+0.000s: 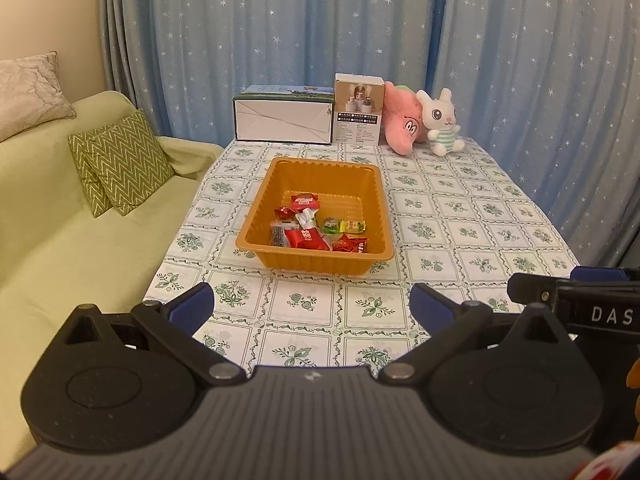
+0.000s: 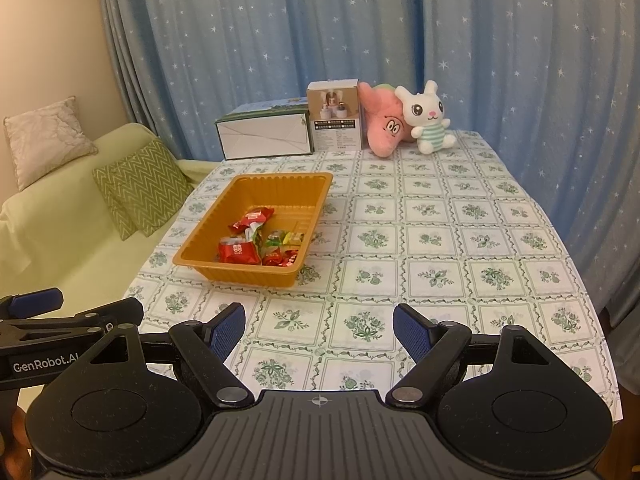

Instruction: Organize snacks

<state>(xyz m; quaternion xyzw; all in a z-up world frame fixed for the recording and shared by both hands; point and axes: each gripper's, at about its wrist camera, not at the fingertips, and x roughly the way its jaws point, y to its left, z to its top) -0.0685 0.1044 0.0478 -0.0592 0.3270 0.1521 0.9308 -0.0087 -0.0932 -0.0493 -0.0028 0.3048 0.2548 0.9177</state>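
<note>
An orange plastic tray (image 1: 256, 204) (image 2: 208, 224) stands on the table's left half. It holds several wrapped snacks (image 1: 308, 236) (image 2: 240, 252), mostly red, with some green and yellow ones (image 1: 352, 225) (image 2: 288, 238). My left gripper (image 1: 312, 306) is open and empty, hovering above the near table edge, in front of the tray. My right gripper (image 2: 318, 330) is open and empty, to the right of the tray and nearer the front edge. The right gripper's side shows in the left wrist view (image 1: 576, 300); the left gripper's side shows in the right wrist view (image 2: 52, 320).
A table with a green floral cloth (image 1: 460, 216) (image 2: 440, 240). At its far edge stand a white box (image 1: 284, 118) (image 2: 264, 136), a small product box (image 1: 358, 110) (image 2: 336, 120), a pink plush (image 1: 402, 120) (image 2: 384, 124) and a white bunny plush (image 1: 440, 120) (image 2: 428, 120). A green sofa with cushions (image 1: 120, 164) (image 2: 140, 188) lies left. Blue curtains hang behind.
</note>
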